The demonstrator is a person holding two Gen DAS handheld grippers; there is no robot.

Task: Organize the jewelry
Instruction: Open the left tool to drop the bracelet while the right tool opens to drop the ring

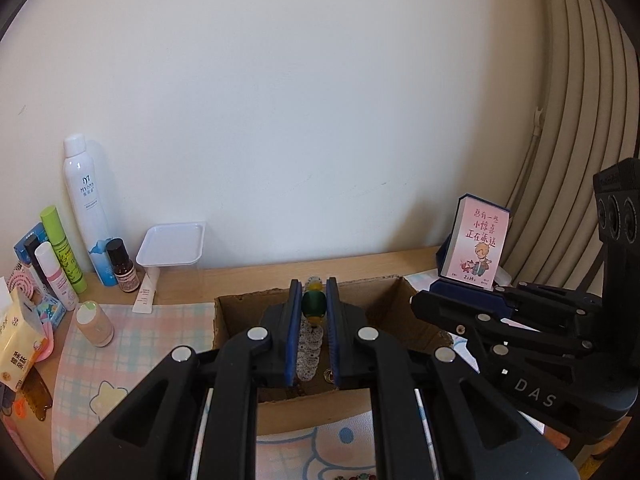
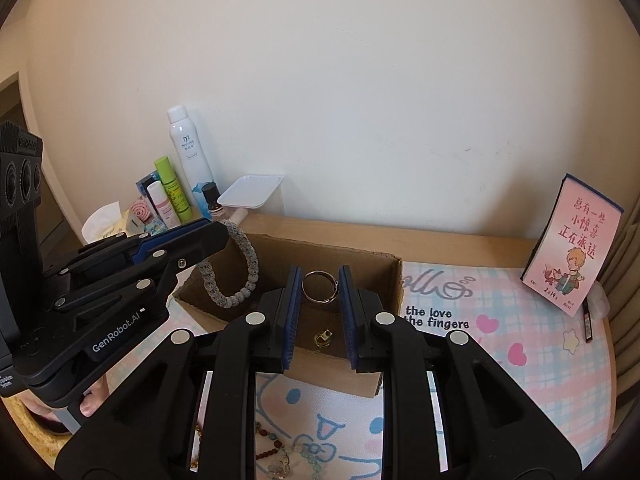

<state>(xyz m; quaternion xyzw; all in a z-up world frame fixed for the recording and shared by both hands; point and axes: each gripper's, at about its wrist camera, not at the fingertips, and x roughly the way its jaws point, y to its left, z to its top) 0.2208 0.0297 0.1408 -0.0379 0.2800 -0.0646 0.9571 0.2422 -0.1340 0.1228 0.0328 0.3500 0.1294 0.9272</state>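
The left gripper (image 1: pixel 314 300) pinches a speckled bead bracelet (image 2: pixel 232 268), dangling it over the box (image 2: pixel 394 276). The right gripper (image 2: pixel 320 286) clamps a metal ring (image 2: pixel 319 287) above the box, where a small gold piece (image 2: pixel 323 338) lies.

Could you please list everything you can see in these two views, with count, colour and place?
beaded bracelet: one, speckled white with a green bead, hanging from the left gripper over the box
metal ring: one, silver, between the right gripper's fingers
cardboard box: one, brown, centre of the mat
small gold piece: one, on the box floor
loose bead strings: several, mixed colours, near edge of the mat
mat: one, pink-blue plaid
pink card box: one, standing at right
white tray: one, against the wall
bottles: several, left
left gripper: shut on the bracelet
right gripper: shut on the ring
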